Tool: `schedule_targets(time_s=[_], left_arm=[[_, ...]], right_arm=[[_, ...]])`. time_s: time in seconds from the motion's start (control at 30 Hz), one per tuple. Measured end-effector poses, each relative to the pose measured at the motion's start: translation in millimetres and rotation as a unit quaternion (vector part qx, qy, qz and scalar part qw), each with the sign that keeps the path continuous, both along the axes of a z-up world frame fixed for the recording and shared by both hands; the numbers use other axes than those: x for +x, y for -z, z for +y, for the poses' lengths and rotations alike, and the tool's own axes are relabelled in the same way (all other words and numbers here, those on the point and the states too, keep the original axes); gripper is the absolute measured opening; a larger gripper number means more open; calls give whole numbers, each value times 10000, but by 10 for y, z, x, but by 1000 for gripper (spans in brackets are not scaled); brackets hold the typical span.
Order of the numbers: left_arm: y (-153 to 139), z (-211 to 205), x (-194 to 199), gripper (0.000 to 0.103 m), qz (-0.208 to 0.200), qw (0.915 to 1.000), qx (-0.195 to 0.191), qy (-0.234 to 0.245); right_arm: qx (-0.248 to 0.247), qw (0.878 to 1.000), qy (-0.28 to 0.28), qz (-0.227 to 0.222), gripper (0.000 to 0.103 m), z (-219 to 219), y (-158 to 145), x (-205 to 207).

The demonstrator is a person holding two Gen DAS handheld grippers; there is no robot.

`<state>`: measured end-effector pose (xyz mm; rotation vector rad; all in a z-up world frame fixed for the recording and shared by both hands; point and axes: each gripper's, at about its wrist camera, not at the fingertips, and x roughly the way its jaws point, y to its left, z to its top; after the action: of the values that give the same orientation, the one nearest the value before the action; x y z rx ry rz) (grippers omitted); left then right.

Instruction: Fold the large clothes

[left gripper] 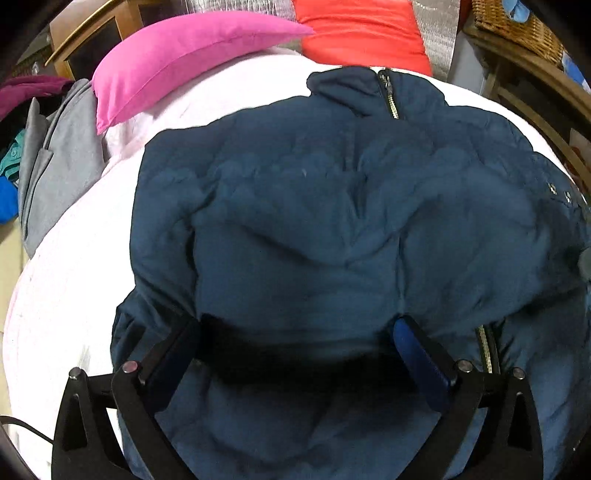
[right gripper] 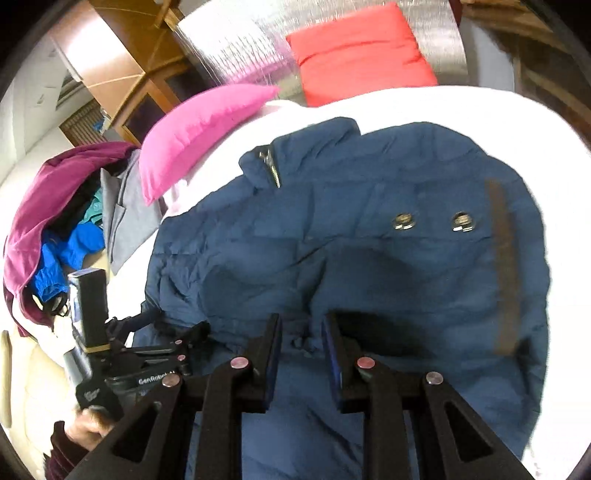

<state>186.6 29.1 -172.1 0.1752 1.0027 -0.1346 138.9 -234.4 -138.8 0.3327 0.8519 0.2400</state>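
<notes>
A large navy blue padded jacket [left gripper: 332, 221] lies spread on a white bed [left gripper: 66, 277], collar and zipper toward the far side. My left gripper [left gripper: 299, 328] is open, its fingers wide apart with a raised fold of the jacket between them. In the right wrist view the jacket [right gripper: 369, 258] shows two metal snaps and a brown strip. My right gripper [right gripper: 301, 332] is partly open, its fingers close on either side of a small bunch of jacket fabric. The left gripper [right gripper: 162, 354] shows at the lower left, on the jacket's edge.
A pink pillow [left gripper: 184, 62] and a red pillow [left gripper: 362, 33] lie at the bed's far side. A pile of clothes, grey [left gripper: 55, 166], maroon [right gripper: 55, 192] and blue, sits at the left. A wicker basket [left gripper: 517, 26] stands on wooden furniture at the right.
</notes>
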Motion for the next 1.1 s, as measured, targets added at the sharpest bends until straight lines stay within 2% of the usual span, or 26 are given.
schedule_targets(time_s=[0.17, 0.2, 0.27, 0.3, 0.33, 0.53, 0.67, 0.77, 0.93, 1.0, 1.1], left_arm=[[-72, 42, -217, 103, -38, 9997, 251, -23], [-100, 66, -277, 103, -80, 9997, 221, -37], [-213, 157, -413, 103, -259, 9996, 95, -99], [-271, 219, -473, 103, -359, 9992, 62, -152], [-321, 280, -542, 103, -463, 9987, 51, -219], [-519, 741, -998, 103, -912, 9933, -52, -708], [-544, 1038, -1249, 103, -1043, 9895, 6, -1001], [-497, 1166, -1366, 103, -998, 9882, 25, -1162], [-374, 1345, -1513, 103, -680, 9886, -299, -1309], [-366, 1364, -1480, 103, -596, 9891, -334, -1301], [-431, 1405, -1321, 103, -700, 9868, -433, -1396]], right_arm=[[-40, 9996, 239, -159, 27, -262, -107, -293], [-39, 9994, 294, -168, 32, -310, -117, -350], [-3, 9987, 457, -237, 50, -432, -146, -500], [33, 9982, 516, -308, 63, -485, -168, -583], [68, 9976, 568, -402, 65, -531, -198, -665], [153, 9961, 688, -521, 65, -759, -213, -1058], [111, 9954, 753, -581, 65, -881, -174, -1329], [225, 9947, 853, -526, 65, -974, -117, -1481], [416, 9931, 1009, -426, 65, -1136, -40, -1606], [508, 9928, 1027, -342, 65, -1184, -8, -1574], [721, 9911, 1098, -231, 65, -1254, 44, -1437]])
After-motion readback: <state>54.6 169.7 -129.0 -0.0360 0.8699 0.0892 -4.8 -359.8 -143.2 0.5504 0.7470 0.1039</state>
